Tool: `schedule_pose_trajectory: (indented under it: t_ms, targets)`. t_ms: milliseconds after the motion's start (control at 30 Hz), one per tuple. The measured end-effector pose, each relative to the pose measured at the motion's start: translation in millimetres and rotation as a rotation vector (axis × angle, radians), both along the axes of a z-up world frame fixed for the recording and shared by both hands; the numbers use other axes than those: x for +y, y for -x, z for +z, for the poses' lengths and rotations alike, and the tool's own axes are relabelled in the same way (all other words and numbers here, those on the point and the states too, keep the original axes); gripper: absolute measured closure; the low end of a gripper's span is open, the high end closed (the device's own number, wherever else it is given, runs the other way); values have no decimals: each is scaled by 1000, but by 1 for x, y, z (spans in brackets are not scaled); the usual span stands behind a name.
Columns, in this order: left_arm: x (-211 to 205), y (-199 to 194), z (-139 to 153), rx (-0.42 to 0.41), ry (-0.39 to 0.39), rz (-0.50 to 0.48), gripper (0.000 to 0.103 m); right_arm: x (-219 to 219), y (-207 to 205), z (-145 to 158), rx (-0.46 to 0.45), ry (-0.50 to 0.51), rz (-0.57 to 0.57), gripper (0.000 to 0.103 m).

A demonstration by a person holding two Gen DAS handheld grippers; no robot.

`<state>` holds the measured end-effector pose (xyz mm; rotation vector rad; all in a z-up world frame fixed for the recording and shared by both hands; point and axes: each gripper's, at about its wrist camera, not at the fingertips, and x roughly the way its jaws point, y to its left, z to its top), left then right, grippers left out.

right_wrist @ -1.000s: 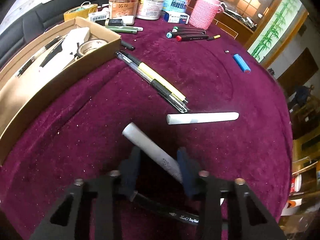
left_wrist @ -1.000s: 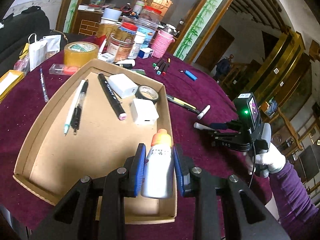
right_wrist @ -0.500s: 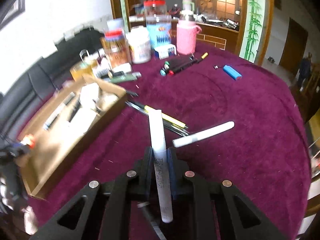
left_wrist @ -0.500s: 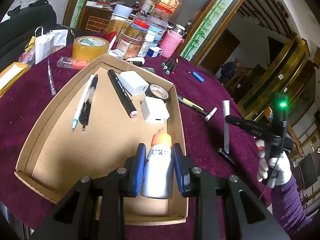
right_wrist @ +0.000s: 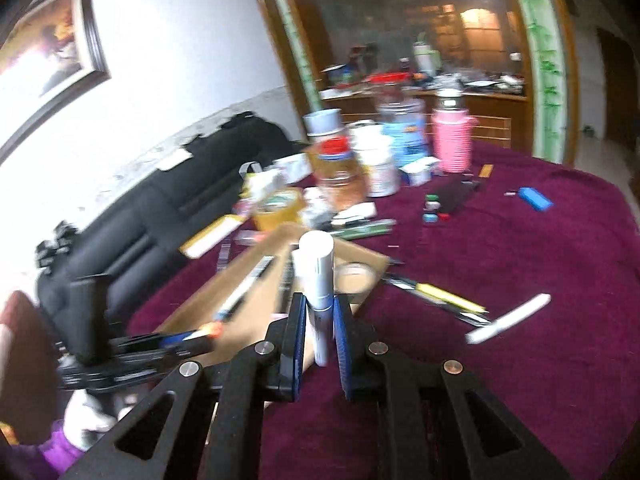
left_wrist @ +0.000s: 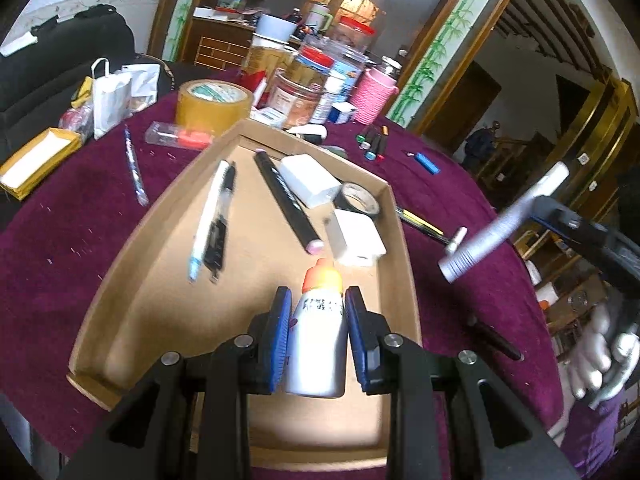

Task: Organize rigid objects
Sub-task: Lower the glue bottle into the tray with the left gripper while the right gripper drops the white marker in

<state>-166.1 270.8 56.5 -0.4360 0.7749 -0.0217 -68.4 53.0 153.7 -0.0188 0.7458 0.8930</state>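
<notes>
My left gripper point(left_wrist: 318, 340) is shut on a small silver bottle point(left_wrist: 318, 344) with an orange cap, held over the near end of a cardboard tray point(left_wrist: 132, 280). The tray holds pens, a black marker point(left_wrist: 286, 202), two white blocks and a black tape roll point(left_wrist: 359, 202). My right gripper point(right_wrist: 320, 336) is shut on a grey marker point(right_wrist: 318, 276), held in the air right of the tray. That marker also shows in the left wrist view point(left_wrist: 504, 224). In the right wrist view the tray point(right_wrist: 256, 304) lies ahead and the left gripper point(right_wrist: 200, 336) is at lower left.
The round table has a purple cloth point(left_wrist: 60, 240). A white marker point(right_wrist: 508, 318) and yellow and black pens point(right_wrist: 436, 296) lie right of the tray. Jars, a pink cup point(left_wrist: 374, 94), a tan tape roll point(left_wrist: 214, 102), capped markers and a blue lighter point(left_wrist: 426, 162) crowd the far side.
My right gripper has lifted the grey marker off the cloth and swung it left toward the tray. My left gripper has kept the bottle over the tray.
</notes>
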Motion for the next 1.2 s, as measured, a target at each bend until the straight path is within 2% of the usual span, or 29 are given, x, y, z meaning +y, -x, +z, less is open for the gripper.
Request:
schedule_pose_trajectory:
  t_ms: [167,367,567,600,667,700,767,867,933,1033,1200]
  targets:
    - [13,-25,-2,42,-16,26,77,39,4,-18,82,-11,68,88]
    - [29,-64,-16,135,-2,46,77,78,-4,-43,133,21,73,87]
    - [42,-78,-23,163,17,89,76,104,-25,-57,207,34,70,87]
    - [44,-78,-23,165,19,100,74,109,-30,-59,219,40,64,87]
    - [49,-77,-24,159,31,116,60,116,-37,-62,233,41,55,87]
    - [51,-76,-25,155,41,124,49,120,-42,-63,244,39,50,87]
    - [56,-72,-23,135,79,123,48,127,-49,-66,253,51,40,88]
    - [57,-59,-13,96,70,132,45,139,-57,-71,260,78,29,88]
    - [63,-40,-3,42,80,151,35,149,-62,-76,262,105,24,88]
    - [74,-13,3,-5,107,191,29,162,-69,-87,265,147,14,88]
    - [86,18,0,-2,116,233,24,182,-78,-108,283,210,-3,88]
